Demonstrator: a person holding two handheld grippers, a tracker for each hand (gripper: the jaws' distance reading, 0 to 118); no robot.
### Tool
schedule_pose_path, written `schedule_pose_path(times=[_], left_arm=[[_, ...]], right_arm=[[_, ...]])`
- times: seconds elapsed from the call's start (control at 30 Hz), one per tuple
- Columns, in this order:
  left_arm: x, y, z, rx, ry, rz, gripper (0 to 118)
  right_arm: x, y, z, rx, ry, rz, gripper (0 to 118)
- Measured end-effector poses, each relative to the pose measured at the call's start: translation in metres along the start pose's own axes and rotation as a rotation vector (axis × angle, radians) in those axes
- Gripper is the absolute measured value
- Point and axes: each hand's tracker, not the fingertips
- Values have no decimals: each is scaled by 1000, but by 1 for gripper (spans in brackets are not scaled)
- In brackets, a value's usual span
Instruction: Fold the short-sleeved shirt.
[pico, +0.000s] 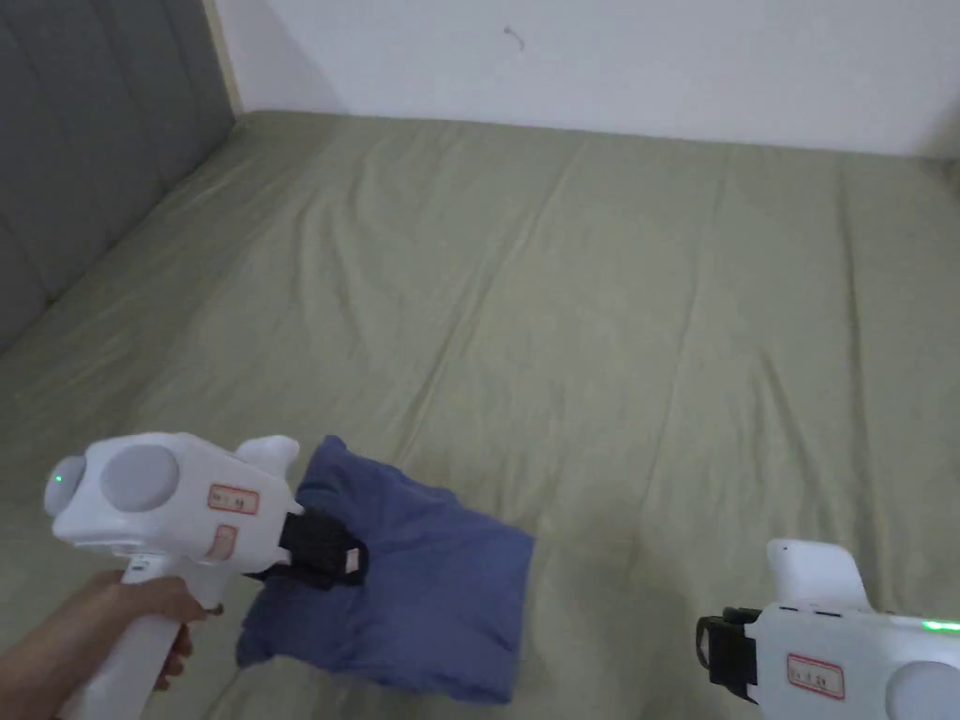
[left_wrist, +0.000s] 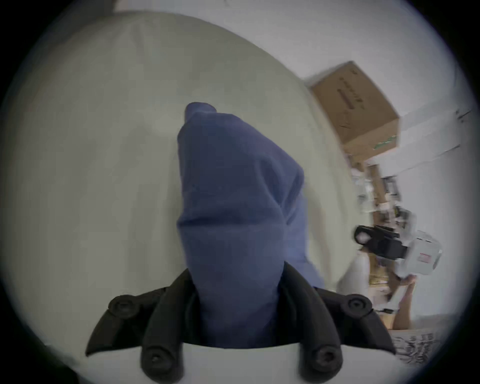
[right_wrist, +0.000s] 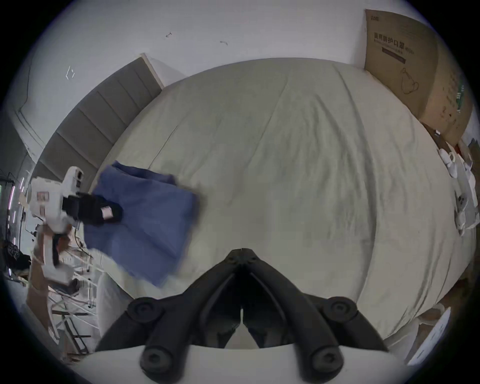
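Your left tongs (pico: 347, 561) are clamped on the shirt (pico: 422, 600): in the left gripper view both jaws press on a thick bunch of blue cloth that runs straight out ahead of them. The shirt is already reduced to a compact, layered rectangle on the bed (pico: 609, 309), and it lies directly in front of the left tongs with its near edge in their grip. This hold at one edge suggests you are carrying or setting down the folded bundle, not opening a new fold; judge the task as near its end. Your right tongs (pico: 705, 647) hold nothing; in the right gripper view their jaws meet at the tips with only sheet beyond. They sit well apart from the shirt, off to its right, and appear to be standing by. Ahead of both tongs the sheet is bare but creased. A padded headboard (pico: 84, 150) lies far left of the left tongs, and a cardboard box (right_wrist: 415, 72) stands beyond the right tongs at the far bed edge. Neither obstructs the shirt.
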Motion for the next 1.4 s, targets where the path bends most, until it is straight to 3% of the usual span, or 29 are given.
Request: schedule_pose_path(times=[0.1,0.2,0.27,0.3,0.37,0.4,0.43,0.47,0.57,0.6,0.63,0.67,0.7,0.73,0.8,0.9,1.03,1.17,1.3,1.4], left_arm=[[-39,17,21,-46,275,-40,24],[-69,24,21,-136,608,-171,24],[-88,26,15,-172,738,-187,24],[-96,28,15,-164,743,-155,30],[-106,30,16,-119,714,-74,69],[-107,30,16,-123,782,-69,94],[-109,30,20,-108,821,-70,108],[-107,29,25,-75,806,-74,114],[-91,29,42,-4,697,-18,113],[-82,27,47,11,669,5,109],[-70,26,51,23,616,12,97],[-58,23,54,41,567,15,69],[-49,20,57,54,512,13,69],[-36,16,56,69,470,14,57],[-6,5,52,116,418,-8,1],[44,-15,40,147,305,-32,0],[115,-41,19,235,299,-89,0],[185,-61,16,337,345,-228,0],[243,-71,34,510,363,-259,0],[279,-80,49,651,398,-310,0]], right_arm=[[-7,-3,-6,-22,-6,15,0],[-10,-4,-13,-37,-11,23,0],[-11,-3,-17,-43,-12,19,0],[-11,-2,-18,-47,-11,18,0],[-12,-2,-20,-52,-7,20,0],[-12,-2,-19,-54,-8,23,0],[-11,-2,-19,-54,-9,27,0],[-11,-2,-19,-54,-10,29,0],[-6,-3,-19,-53,-12,22,0],[-3,-3,-19,-51,-11,14,0],[-2,-4,-18,-49,-10,6,0],[0,-5,-17,-47,-8,2,0],[1,-6,-16,-45,-7,0,0],[2,-7,-14,-42,-8,0,0],[5,-11,-9,-31,-7,2,0],[12,-15,-1,-5,-4,-12,0],[12,-18,17,114,-150,64,0],[22,-12,45,235,-144,29,0],[19,-2,71,408,-239,90,0],[12,4,105,613,-307,72,0]])
